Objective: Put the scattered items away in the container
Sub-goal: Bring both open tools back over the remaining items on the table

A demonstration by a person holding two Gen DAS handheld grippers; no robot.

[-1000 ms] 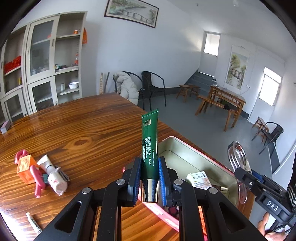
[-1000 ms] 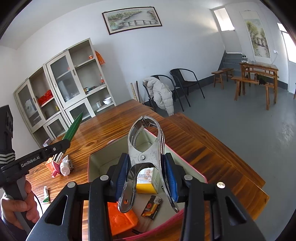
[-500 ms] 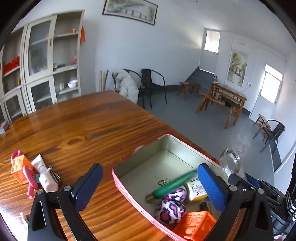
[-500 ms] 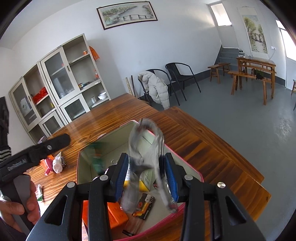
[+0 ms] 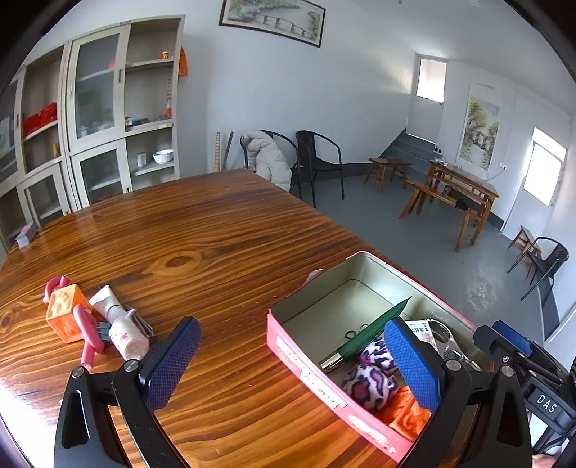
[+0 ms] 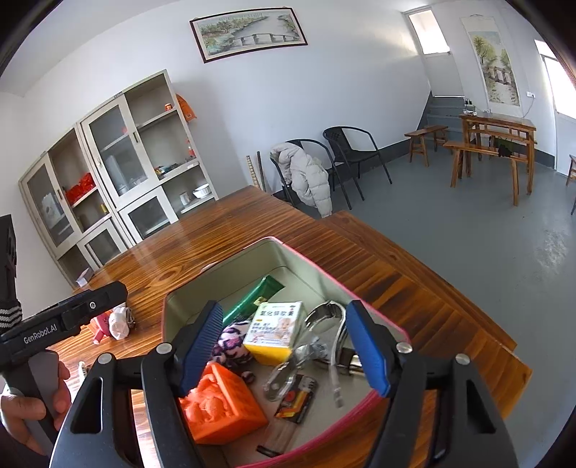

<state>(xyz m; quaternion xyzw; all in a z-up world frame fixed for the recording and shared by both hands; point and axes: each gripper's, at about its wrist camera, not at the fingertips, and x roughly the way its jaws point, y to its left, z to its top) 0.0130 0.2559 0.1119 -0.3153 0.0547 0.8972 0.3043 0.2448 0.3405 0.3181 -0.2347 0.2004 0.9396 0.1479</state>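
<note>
Both drops done: green tube [image 5: 370, 325] and metal clamp [image 6: 316, 338] now lie in the tin [image 5: 374, 268]; my left gripper [image 5: 293, 363] and right gripper [image 6: 284, 345] gape wide, empty. Table clutter [image 5: 93, 324] next.

White walls [image 5: 360, 90] and a grey floor [image 6: 468, 223]; a glass-door cabinet [image 5: 108, 118] stands left, two black chairs [image 6: 345, 158] behind, a framed painting [image 6: 248, 30] above.
</note>
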